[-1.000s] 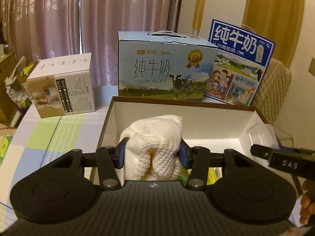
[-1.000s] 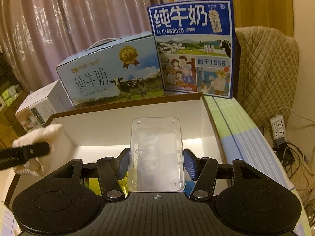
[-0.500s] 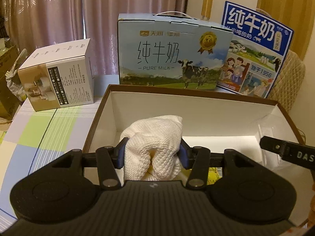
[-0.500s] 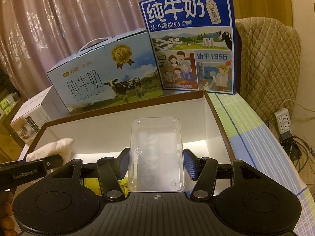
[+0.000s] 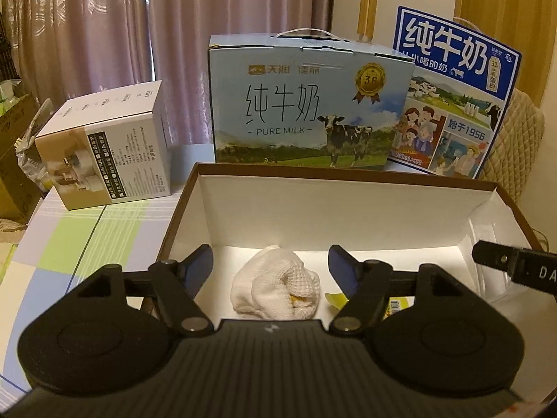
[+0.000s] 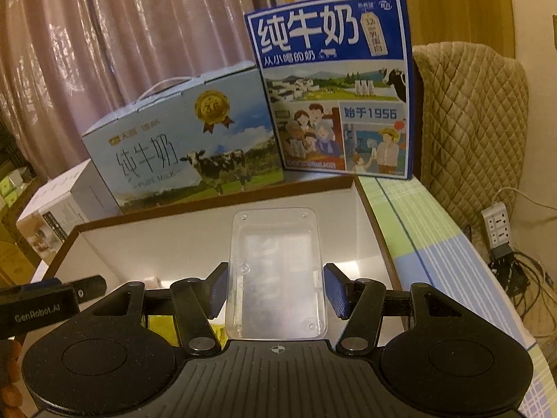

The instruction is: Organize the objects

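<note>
Cloth [image 5: 275, 284], white and waffle-woven, crumpled: we list it first, lying on the white floor of the box [image 5: 348, 181] at lower centre of the left view. It sits between the blue pads of our left gripper [image 5: 271, 264], touching neither; the jaws are opening and stand well clear on both sides. A yellow patch shows in a fold of the cloth, and a yellow packet [image 5: 336, 299] lies just right of it, partly behind the right finger.

Tray [image 6: 276, 275], clear plastic, rectangular: held lengthwise in our right gripper [image 6: 276, 287] at lower centre of the right view, the pads pressing its long sides at a middling width. It hangs over the right end of the box [image 6: 216, 198].

Box: brown rim, white inside, open top, filling the middle of both views. The tip of our right gripper enters the left view at the right edge; the tip of our left gripper [image 6: 52, 296] enters the right view at lower left, with fingertips [image 6: 10, 365] of a hand at the very edge.

Behind the box, centre of the left view: pale blue milk carton [image 5: 306, 104] with a cow and "PURE MILK". To its right, leaning: dark blue milk carton [image 5: 452, 97]. To the left, apart from the box: small white carton [image 5: 108, 153].

Underneath: checked tablecloth [image 5: 76, 237] in green, blue and white. Behind: pink curtain [image 5: 104, 28]. Right view, right side: quilted chair back [image 6: 470, 122], power strip [image 6: 497, 223] with cables on the floor.
</note>
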The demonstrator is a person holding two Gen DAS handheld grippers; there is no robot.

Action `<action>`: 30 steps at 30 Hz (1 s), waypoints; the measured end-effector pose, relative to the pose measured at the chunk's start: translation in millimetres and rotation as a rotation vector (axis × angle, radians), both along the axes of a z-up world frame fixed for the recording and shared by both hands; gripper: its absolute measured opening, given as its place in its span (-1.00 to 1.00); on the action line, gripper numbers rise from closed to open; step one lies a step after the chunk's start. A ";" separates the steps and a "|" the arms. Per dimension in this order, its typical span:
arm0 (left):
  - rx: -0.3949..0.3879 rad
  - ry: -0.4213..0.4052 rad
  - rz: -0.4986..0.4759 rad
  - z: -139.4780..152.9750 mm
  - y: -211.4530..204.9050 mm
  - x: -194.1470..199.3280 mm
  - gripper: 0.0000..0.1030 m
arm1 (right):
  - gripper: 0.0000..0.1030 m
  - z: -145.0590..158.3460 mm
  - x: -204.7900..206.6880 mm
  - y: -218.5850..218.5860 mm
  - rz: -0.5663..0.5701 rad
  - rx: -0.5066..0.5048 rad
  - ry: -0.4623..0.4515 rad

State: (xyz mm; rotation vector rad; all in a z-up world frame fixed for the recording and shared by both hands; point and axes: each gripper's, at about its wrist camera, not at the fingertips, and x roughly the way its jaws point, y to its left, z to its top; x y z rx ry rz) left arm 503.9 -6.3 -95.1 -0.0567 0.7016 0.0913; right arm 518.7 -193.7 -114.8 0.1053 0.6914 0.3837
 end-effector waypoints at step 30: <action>0.008 0.002 -0.009 20.3 -2.6 -17.6 0.51 | 0.48 34.6 -29.6 7.1 0.067 -0.006 -0.030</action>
